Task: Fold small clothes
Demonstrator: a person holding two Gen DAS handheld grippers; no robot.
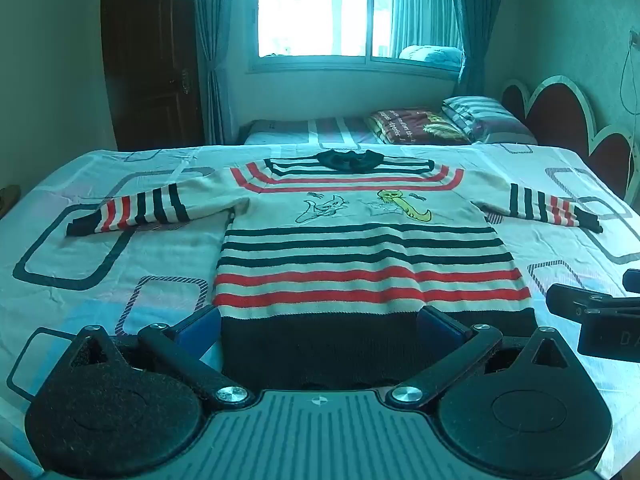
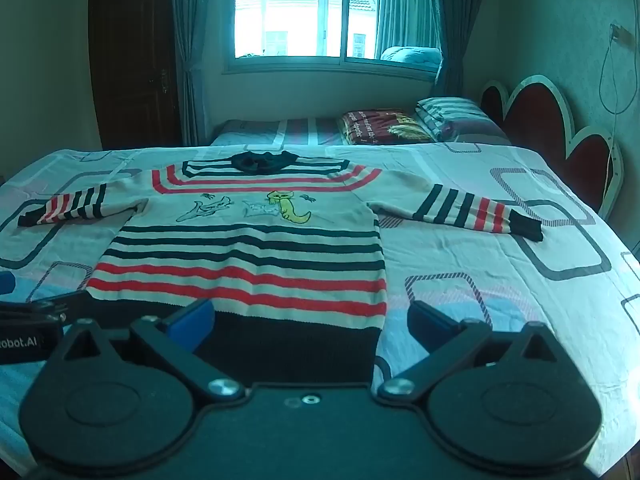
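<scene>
On the bedsheet, a flat striped sweater, left gripper and right gripper both released, empty

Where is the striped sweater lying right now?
The striped sweater lies flat on the bedsheet, sleeves spread, collar toward the window. Its dark hem sits just ahead of both open tongs, centred in the left wrist view.

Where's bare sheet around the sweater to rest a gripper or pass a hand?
Bare sheet lies below the right sleeve, beside the sweater. Another patch lies under the left sleeve. The near edge is crowded: the left gripper and right gripper, both open, sit at the dark hem.
</scene>
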